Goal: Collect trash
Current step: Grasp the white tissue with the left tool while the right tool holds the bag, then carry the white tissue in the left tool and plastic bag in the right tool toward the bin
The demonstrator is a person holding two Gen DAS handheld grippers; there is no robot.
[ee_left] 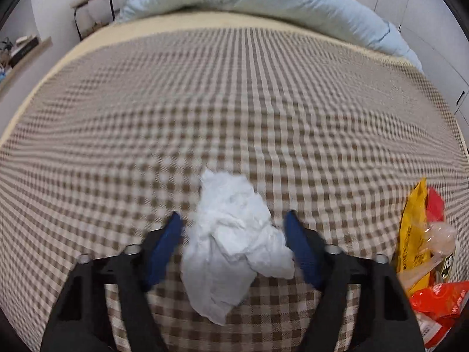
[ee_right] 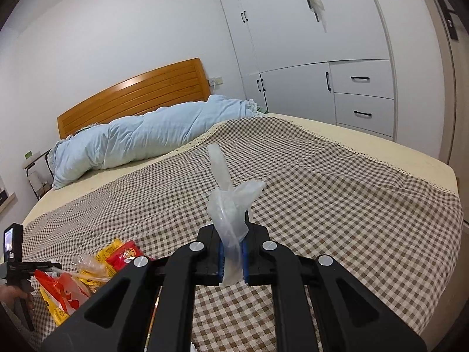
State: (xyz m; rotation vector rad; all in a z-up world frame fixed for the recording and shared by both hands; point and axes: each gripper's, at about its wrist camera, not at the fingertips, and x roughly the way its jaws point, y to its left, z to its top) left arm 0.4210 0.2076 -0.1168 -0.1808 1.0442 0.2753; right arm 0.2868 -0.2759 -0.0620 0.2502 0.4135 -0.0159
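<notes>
Item: crumpled tissue (ee_left: 231, 243), near the bed's (ee_left: 234, 102) foot edge.
Light, soft, crushable; take mid-bulk. Left tool (ee_left: 233, 220) straddled it, not yet clamped; right tool (ee_right: 233, 259) pinched a plastic bag (ee_right: 231, 205).

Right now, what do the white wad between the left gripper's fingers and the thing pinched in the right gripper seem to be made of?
The white wad looks like tissue or soft paper: matte, crumpled into soft creases, opaque. The strip clamped in the right gripper looks like thin plastic film, probably a bag's edge: translucent, glossy, and twisted into limp folds with the checked bedcover faintly showing through.
</notes>
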